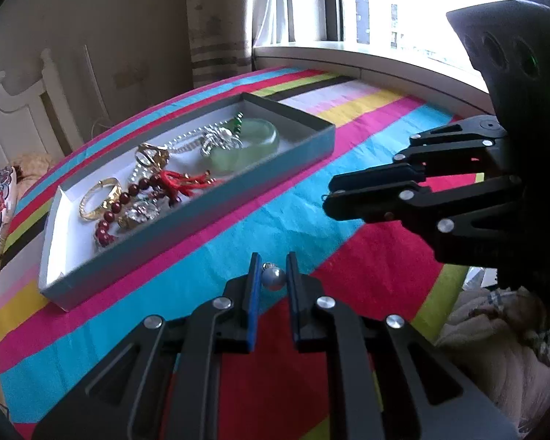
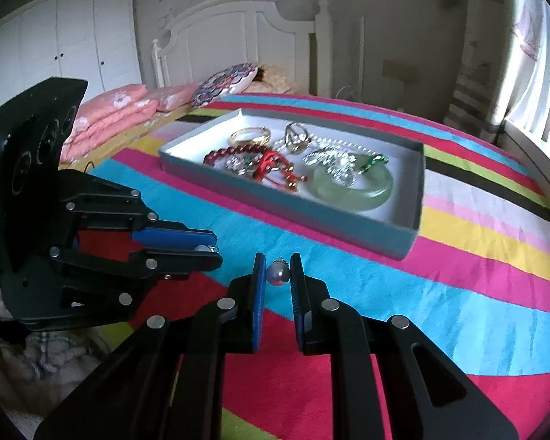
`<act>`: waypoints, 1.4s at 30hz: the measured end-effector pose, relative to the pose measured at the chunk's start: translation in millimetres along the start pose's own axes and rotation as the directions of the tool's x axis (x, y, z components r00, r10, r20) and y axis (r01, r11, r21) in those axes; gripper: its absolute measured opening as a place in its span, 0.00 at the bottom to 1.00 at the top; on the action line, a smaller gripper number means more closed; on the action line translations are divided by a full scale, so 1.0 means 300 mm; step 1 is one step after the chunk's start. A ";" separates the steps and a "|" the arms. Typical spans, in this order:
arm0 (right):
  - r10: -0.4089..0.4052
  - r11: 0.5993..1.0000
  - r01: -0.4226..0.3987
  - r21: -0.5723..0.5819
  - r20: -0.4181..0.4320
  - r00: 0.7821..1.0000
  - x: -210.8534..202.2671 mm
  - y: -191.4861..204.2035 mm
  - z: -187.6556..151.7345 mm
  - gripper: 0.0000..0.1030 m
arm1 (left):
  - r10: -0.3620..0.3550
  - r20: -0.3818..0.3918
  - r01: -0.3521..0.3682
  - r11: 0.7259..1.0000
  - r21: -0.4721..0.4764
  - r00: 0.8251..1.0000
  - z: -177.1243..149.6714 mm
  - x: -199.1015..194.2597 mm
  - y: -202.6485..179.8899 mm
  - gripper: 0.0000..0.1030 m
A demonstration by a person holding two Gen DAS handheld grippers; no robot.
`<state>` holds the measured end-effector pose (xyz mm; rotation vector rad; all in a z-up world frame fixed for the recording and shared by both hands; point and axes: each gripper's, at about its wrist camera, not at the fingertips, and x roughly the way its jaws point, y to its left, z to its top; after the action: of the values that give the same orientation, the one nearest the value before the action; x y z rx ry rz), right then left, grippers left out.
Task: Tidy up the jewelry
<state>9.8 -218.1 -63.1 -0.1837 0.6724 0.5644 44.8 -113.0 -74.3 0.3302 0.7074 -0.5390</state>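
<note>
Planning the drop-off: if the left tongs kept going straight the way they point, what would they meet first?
Probably the striped bedspread, just short of the grey jewelry box. The left tongs, shut on a pearl earring, point downward, so depth is uncertain.
</note>
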 end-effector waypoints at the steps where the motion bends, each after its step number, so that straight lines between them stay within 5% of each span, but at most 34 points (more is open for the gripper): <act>1: -0.002 1.000 0.002 0.003 0.004 1.000 -0.003 -0.004 0.005 0.14 | 0.007 0.006 -0.007 1.000 -0.001 1.000 0.010 -0.002 0.005 0.12; 18: -0.060 0.998 0.059 0.013 0.055 0.997 0.013 -0.060 0.115 0.14 | 0.050 0.056 -0.049 0.999 -0.011 0.997 0.222 0.013 0.037 0.12; 40: -0.117 0.990 0.113 0.088 0.038 0.992 0.120 -0.133 0.198 0.14 | 0.100 0.076 -0.087 0.984 -0.155 0.992 0.289 0.108 0.123 0.13; 42: -0.121 0.989 0.118 0.095 0.031 0.992 0.126 -0.136 0.202 0.16 | 0.115 0.076 -0.100 0.979 -0.178 0.990 0.285 0.107 0.137 0.23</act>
<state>89.1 -215.3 -41.0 -0.1255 0.6460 0.4198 133.4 -130.1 -30.7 0.1794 0.6444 -0.3829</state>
